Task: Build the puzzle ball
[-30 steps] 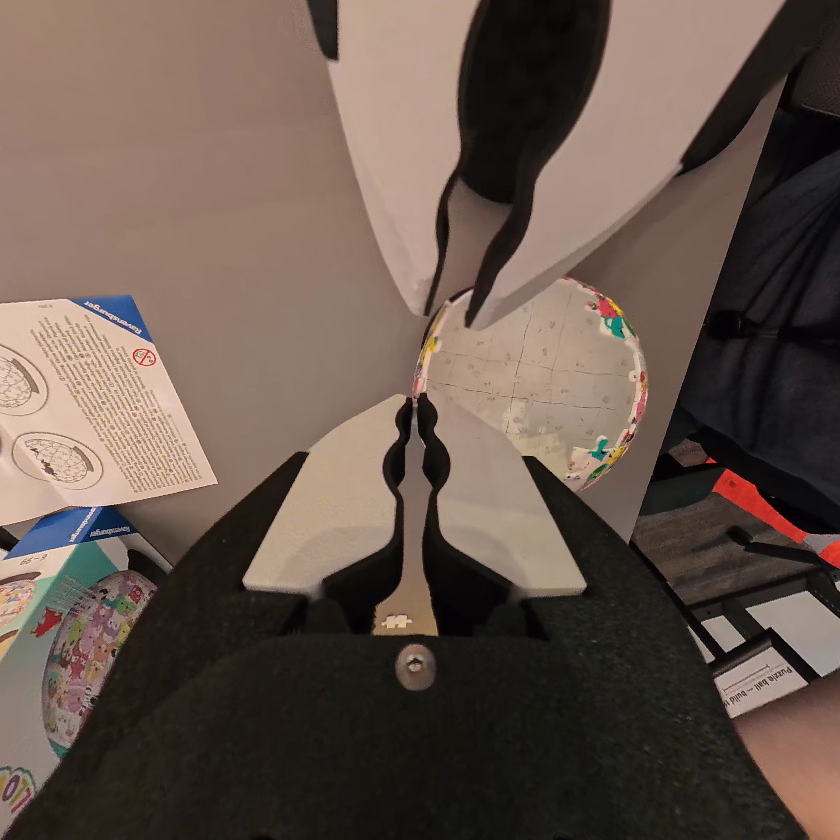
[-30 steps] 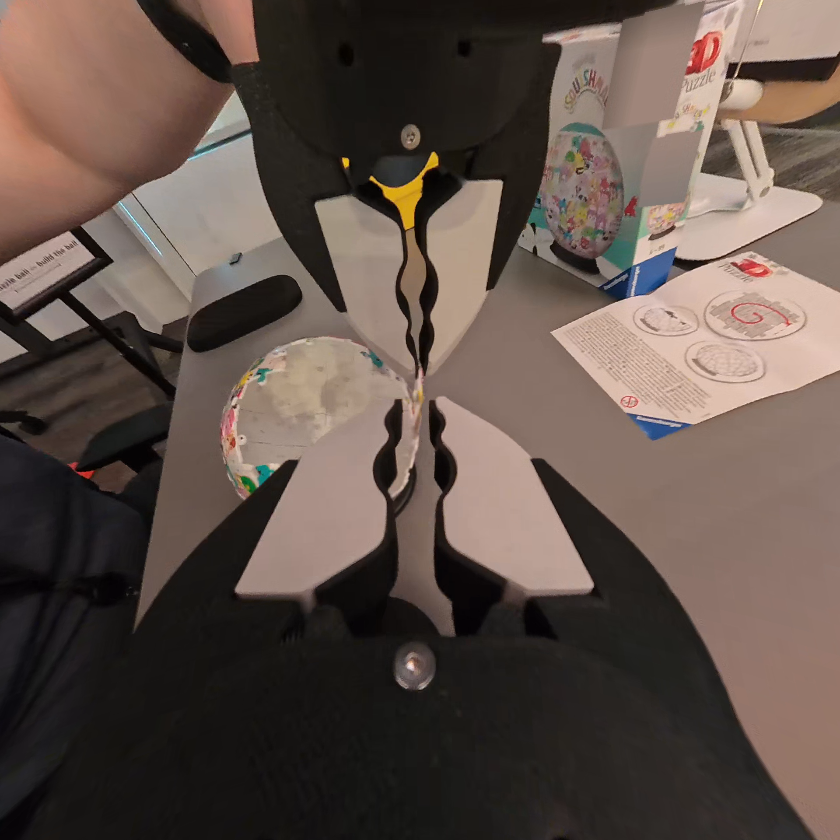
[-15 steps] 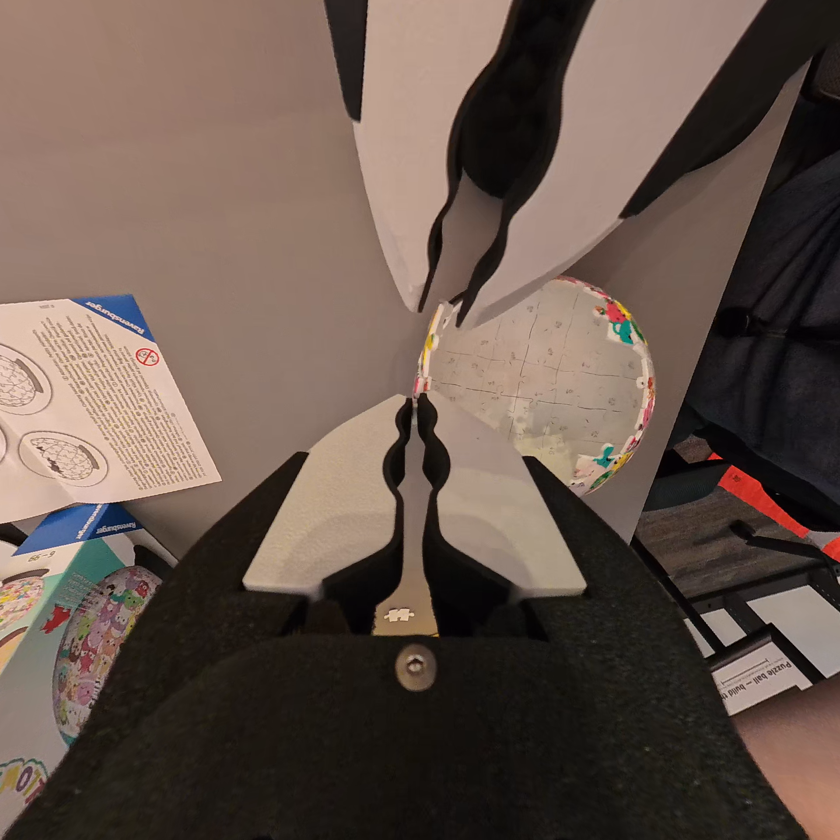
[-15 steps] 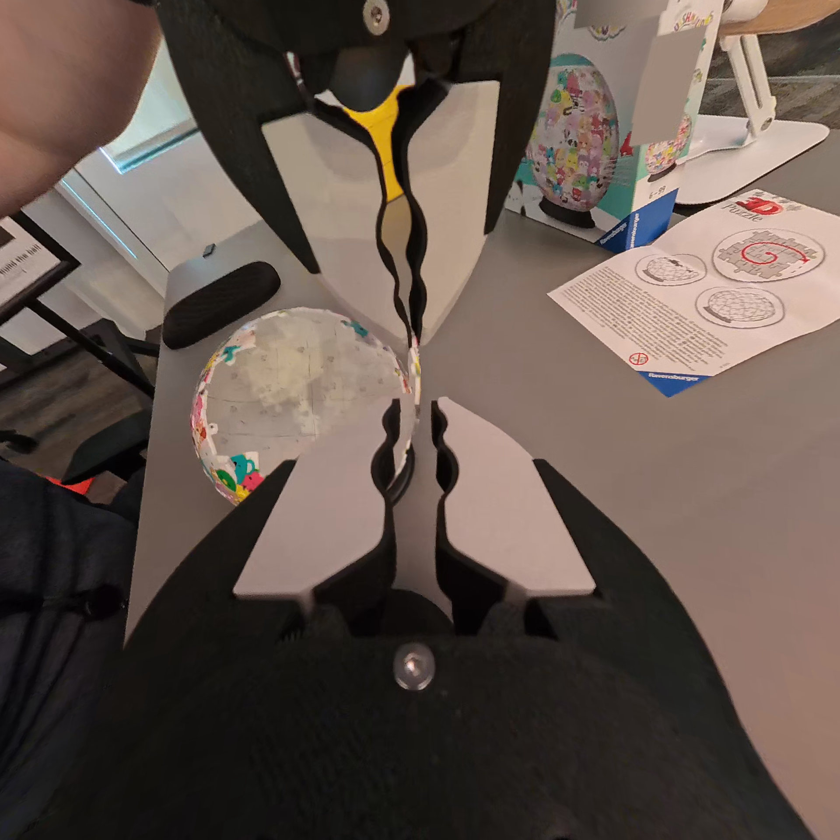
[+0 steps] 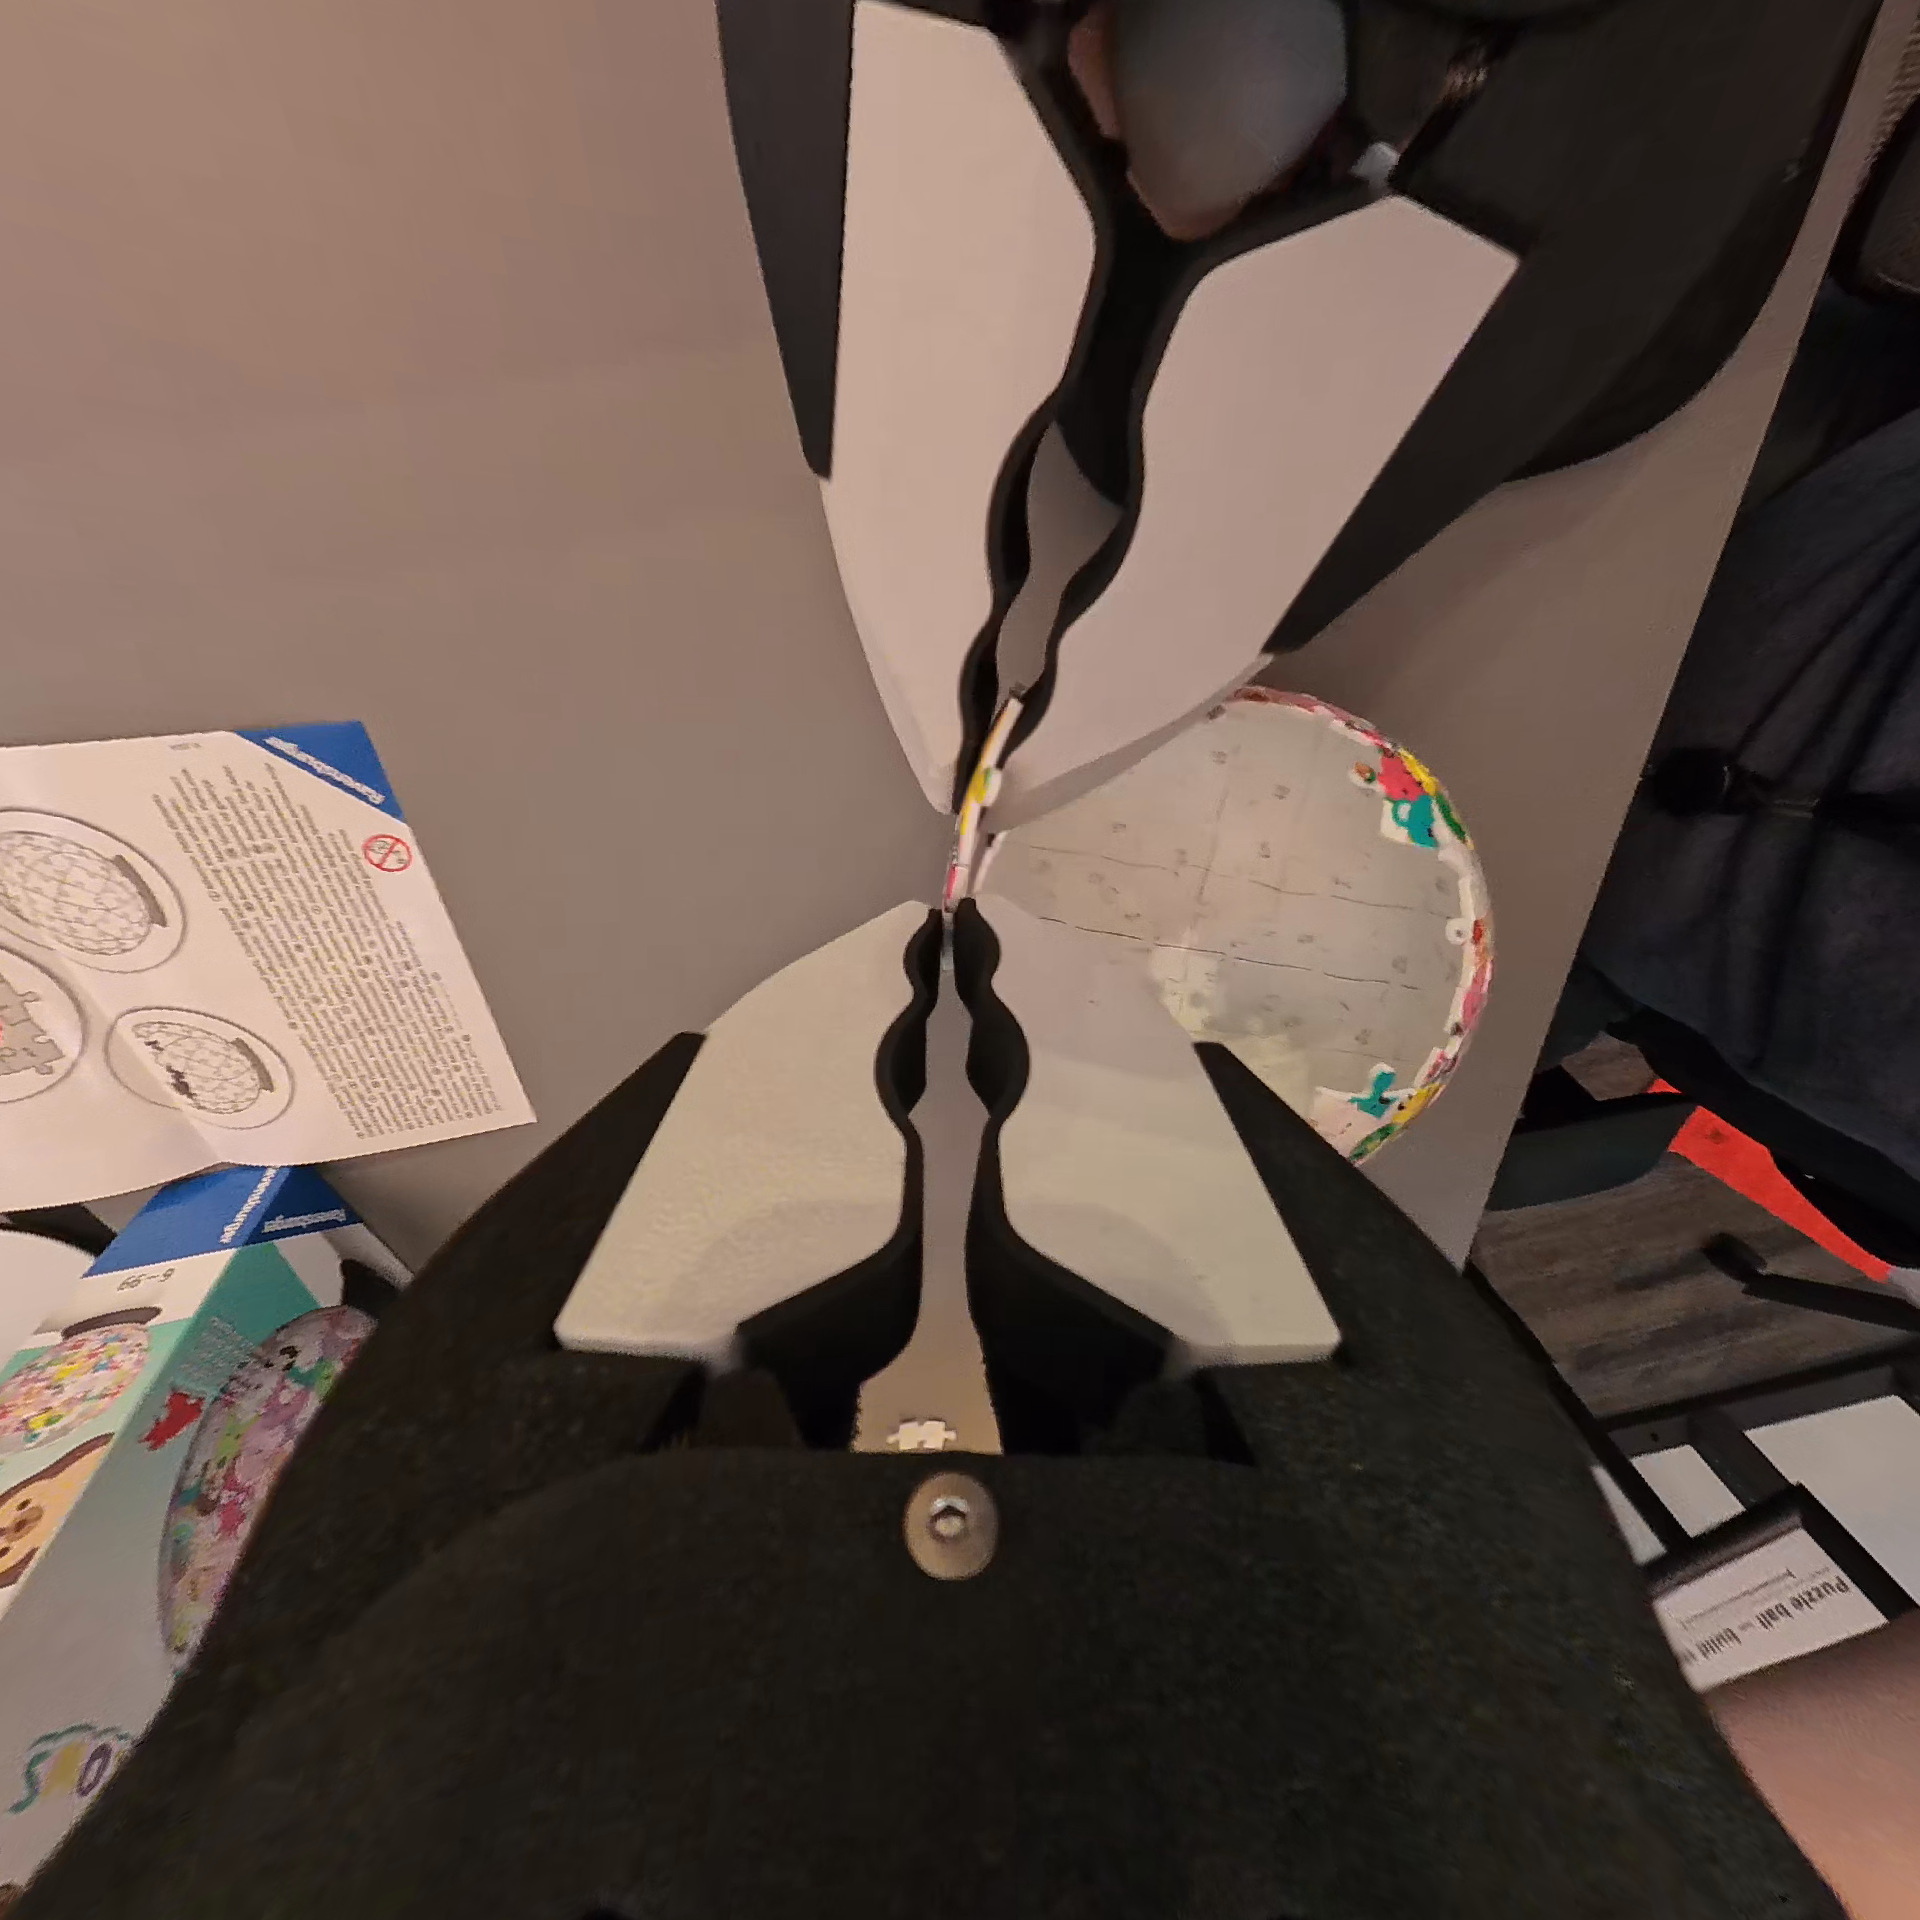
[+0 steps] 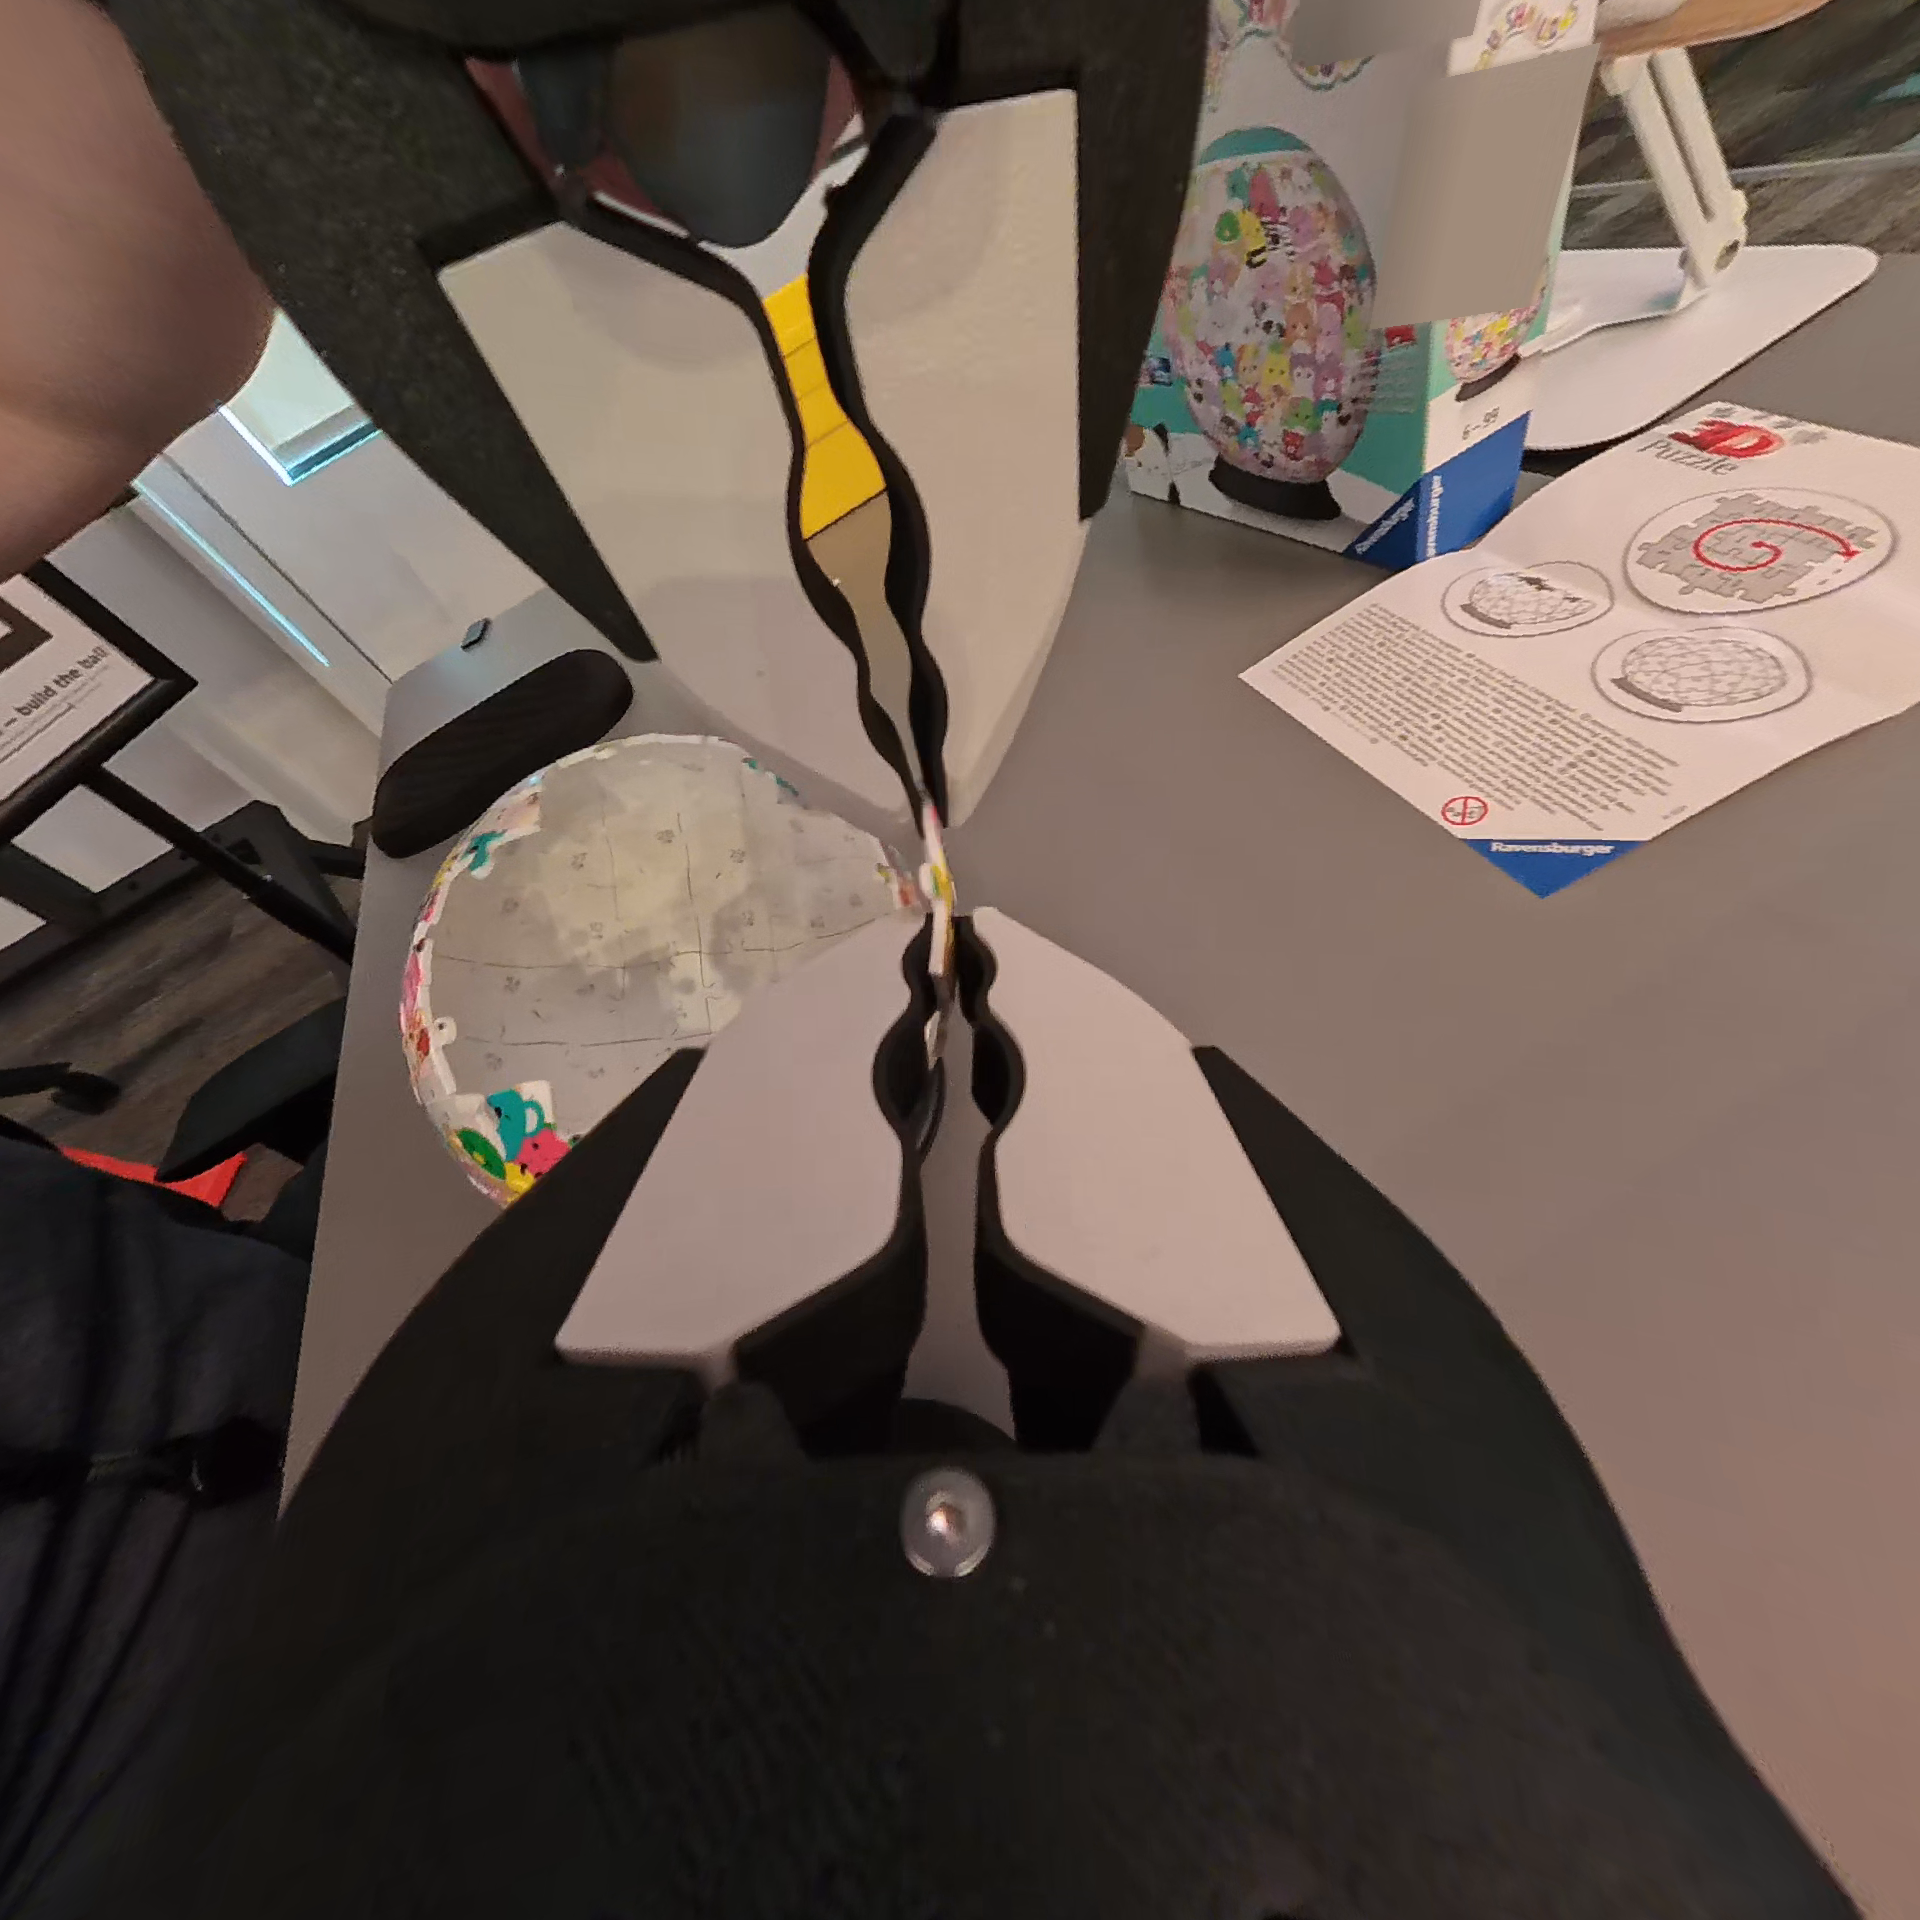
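The half-built puzzle ball [image 5: 1247,935] lies on the grey table with its white inner side showing and coloured pieces along its rim; it also shows in the right wrist view [image 6: 623,935]. My two grippers meet tip to tip above the table beside the ball. A small coloured puzzle piece [image 5: 982,790] is held edge-on between them, and it also shows in the right wrist view [image 6: 940,883]. My left gripper [image 5: 948,914] is shut on one end of the piece, and my right gripper [image 6: 940,935] is shut on the other end. Each gripper also shows in the other's view: right [image 5: 977,805], left [image 6: 928,805].
An instruction sheet [image 6: 1610,675] lies on the table and the puzzle box [image 6: 1330,312] stands behind it. A black pad [image 6: 499,738] lies near the table's far edge, past the ball. A loose white piece [image 5: 920,1436] lies on the table. A white stand base [image 6: 1683,312] sits beside the box.
My right gripper's fingers stood slightly apart around the piece and have now closed on it. The left gripper has kept its grip. Both grippers have tilted a little; the ball has not moved.
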Action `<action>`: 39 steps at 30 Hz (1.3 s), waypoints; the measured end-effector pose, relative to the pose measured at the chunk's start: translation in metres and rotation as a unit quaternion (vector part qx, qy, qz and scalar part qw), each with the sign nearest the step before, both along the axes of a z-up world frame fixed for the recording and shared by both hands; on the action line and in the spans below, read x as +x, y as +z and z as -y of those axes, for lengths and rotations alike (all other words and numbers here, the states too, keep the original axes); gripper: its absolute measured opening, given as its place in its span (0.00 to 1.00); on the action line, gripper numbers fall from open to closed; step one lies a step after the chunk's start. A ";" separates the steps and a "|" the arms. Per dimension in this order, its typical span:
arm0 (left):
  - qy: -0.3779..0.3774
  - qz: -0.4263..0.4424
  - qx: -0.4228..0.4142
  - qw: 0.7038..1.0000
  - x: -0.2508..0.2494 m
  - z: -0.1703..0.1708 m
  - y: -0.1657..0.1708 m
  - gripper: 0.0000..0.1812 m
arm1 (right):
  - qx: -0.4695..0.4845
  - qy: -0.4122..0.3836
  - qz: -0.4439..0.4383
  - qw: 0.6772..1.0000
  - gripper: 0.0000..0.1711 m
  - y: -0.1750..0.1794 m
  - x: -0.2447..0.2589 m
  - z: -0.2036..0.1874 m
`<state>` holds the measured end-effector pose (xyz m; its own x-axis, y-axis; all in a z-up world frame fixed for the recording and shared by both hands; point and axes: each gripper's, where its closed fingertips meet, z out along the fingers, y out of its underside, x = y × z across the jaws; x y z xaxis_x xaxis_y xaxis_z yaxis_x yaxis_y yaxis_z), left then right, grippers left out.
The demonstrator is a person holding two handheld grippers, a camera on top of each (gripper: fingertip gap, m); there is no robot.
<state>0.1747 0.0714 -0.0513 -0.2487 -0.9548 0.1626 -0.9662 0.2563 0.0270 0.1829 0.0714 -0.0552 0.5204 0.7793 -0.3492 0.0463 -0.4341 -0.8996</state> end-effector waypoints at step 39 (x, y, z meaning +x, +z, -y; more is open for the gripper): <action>0.018 0.291 0.061 0.955 0.015 -0.025 0.075 0.18 | 0.018 -0.017 0.059 0.998 0.01 -0.009 0.012 0.017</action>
<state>0.1896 0.0966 0.0234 -0.2294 -0.9676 -0.1053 -0.8347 0.2512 -0.4901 0.1948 0.0539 -0.0647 0.5824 0.7718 -0.2551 0.1391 -0.4038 -0.9042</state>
